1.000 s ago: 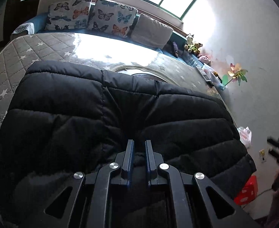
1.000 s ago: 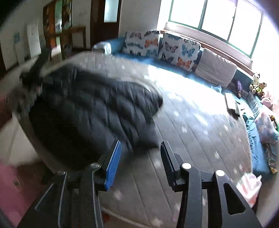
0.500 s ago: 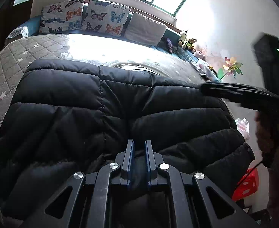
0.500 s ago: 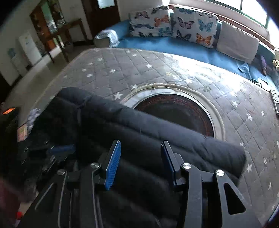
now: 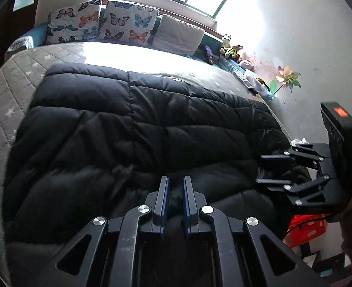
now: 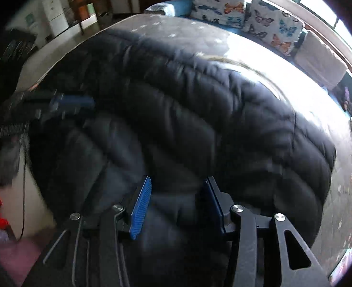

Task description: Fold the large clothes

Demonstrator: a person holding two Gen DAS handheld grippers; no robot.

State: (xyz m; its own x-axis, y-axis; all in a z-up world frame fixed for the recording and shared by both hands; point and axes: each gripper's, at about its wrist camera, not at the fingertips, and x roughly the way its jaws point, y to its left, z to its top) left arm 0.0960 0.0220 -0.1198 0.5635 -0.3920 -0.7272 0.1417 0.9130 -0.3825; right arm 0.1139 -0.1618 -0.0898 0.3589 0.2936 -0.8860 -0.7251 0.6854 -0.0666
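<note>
A large black puffer jacket [image 5: 140, 124] lies spread across a grey star-quilted mattress [image 5: 6, 81]; it also fills the right wrist view [image 6: 200, 124]. My left gripper [image 5: 175, 181] is shut on a pinch of the jacket's near hem. My right gripper [image 6: 178, 186] is open, its jaws straddling the jacket's near right edge; it also shows in the left wrist view [image 5: 271, 168] at the jacket's right side. The left gripper shows blurred at the left of the right wrist view [image 6: 63, 105].
Butterfly cushions [image 5: 104, 24] and a grey cushion [image 5: 178, 35] line the far side under a window. Soft toys [image 5: 231, 47], a remote [image 5: 243, 79] and a pinwheel [image 5: 287, 79] sit by the right wall. A red stool [image 5: 305, 229] stands below right.
My right gripper swung from off to the right down onto the jacket's right edge, still open. My left gripper stayed shut on the near hem.
</note>
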